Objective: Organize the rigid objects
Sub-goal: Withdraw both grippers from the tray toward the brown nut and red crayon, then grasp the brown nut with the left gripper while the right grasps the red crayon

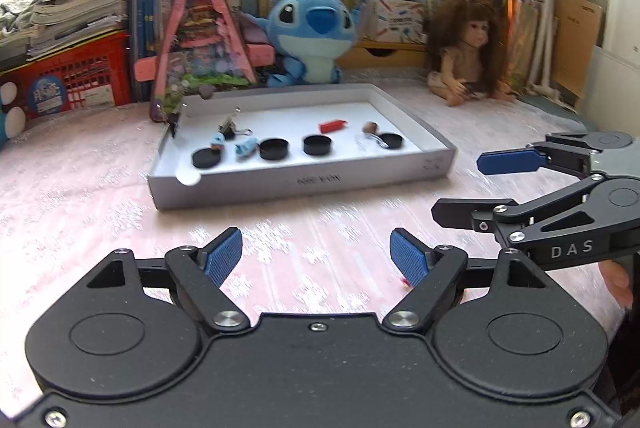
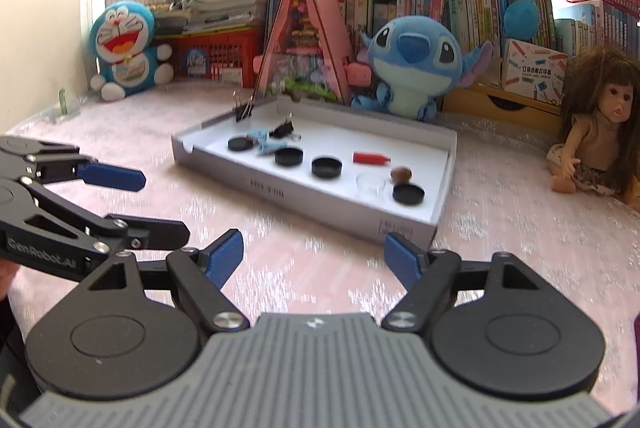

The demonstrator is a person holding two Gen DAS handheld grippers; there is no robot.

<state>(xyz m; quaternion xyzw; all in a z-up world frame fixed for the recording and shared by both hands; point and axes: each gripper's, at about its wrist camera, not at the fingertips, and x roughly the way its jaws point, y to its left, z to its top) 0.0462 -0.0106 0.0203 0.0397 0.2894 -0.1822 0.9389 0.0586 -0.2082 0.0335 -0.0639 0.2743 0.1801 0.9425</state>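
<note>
A shallow grey-and-white tray (image 1: 304,184) (image 2: 280,188) lies on the pink tablecloth ahead of both grippers. In it are several black round caps (image 1: 273,149) (image 2: 327,167), a red piece (image 1: 332,126) (image 2: 370,158), black binder clips (image 1: 229,129) (image 2: 283,129), light blue bits (image 1: 245,147), a brown nut-like thing (image 2: 401,174) and a small clear cup (image 2: 371,183). My left gripper (image 1: 316,252) (image 2: 156,204) is open over bare cloth, short of the tray. My right gripper (image 2: 314,252) (image 1: 468,188) is open too, near the tray's right corner. Nothing is between either pair of fingers.
Behind the tray stand a pink triangular toy house (image 1: 204,36), a blue plush (image 1: 312,32) and a long-haired doll (image 2: 596,136). A Doraemon plush (image 2: 124,48), a red crate (image 1: 68,80) and rows of books line the back.
</note>
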